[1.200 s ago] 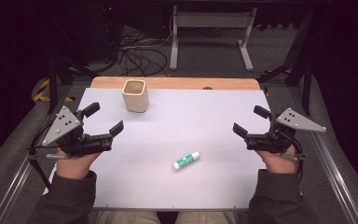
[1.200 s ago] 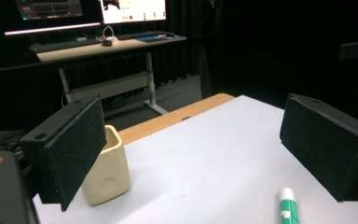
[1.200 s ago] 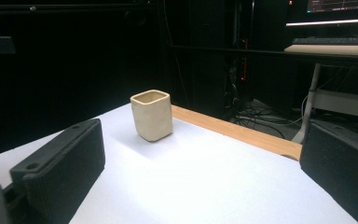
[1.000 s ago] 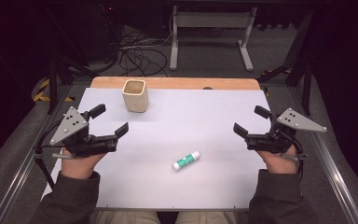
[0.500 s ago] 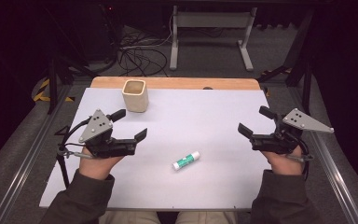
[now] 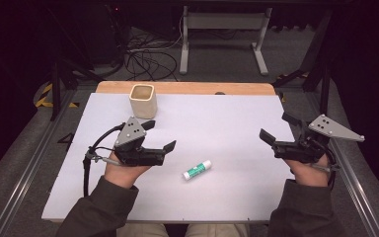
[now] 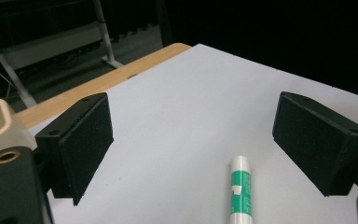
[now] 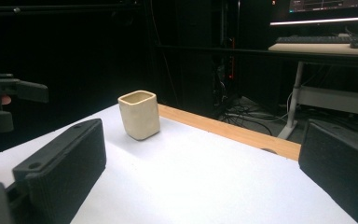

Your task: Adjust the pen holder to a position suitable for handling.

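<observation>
Lying on counter: glue stick, near the front middle, flat, cap pointing toward the person's right.
Left gripper: released, jaws just narrowing slightly, nothing between them, hovering just beside the stick.
Right gripper: released, well apart.
Cup: upright, far side.

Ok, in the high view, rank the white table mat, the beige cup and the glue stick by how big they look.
Largest to smallest in the high view:
1. white table mat, by far the largest.
2. beige cup.
3. glue stick, thin and short.
The cup stands farther from the camera than the glue stick, yet looks bigger, so the order is safe.
</observation>
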